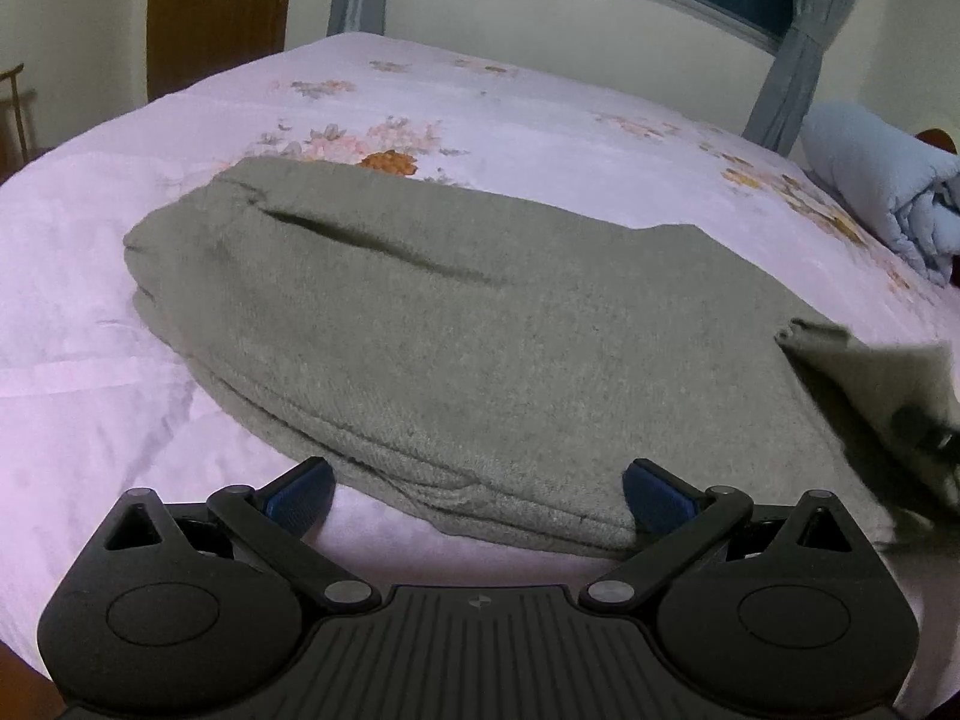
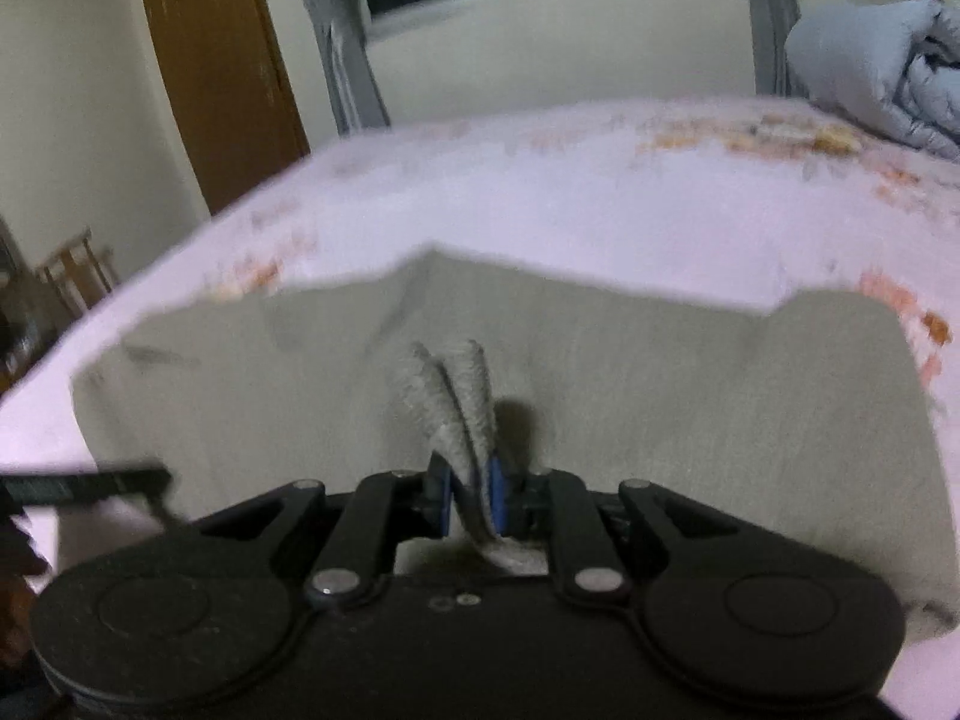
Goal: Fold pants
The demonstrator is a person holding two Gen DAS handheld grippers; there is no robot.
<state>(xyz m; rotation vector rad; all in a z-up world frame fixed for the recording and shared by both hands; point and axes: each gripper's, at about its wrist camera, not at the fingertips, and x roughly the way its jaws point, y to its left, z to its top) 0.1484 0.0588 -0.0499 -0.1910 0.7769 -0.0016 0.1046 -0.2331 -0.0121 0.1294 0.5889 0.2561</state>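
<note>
Grey-green knit pants (image 1: 456, 330) lie folded in layers on the bed, with a pocket slit facing up. My left gripper (image 1: 477, 495) is open, its blue pads on either side of the near folded edge. My right gripper (image 2: 468, 495) is shut on a bunched fold of the pants (image 2: 456, 396), which stands up between the pads; the rest of the cloth (image 2: 690, 420) spreads out beyond it. In the left wrist view the right gripper (image 1: 924, 426) shows at the right edge, under a lifted flap of cloth.
The bed has a pale pink floral sheet (image 1: 480, 102). A rolled light-blue quilt (image 1: 882, 180) lies at the far right corner. Behind are a window with grey curtains (image 1: 792, 78) and a wooden door (image 2: 216, 66).
</note>
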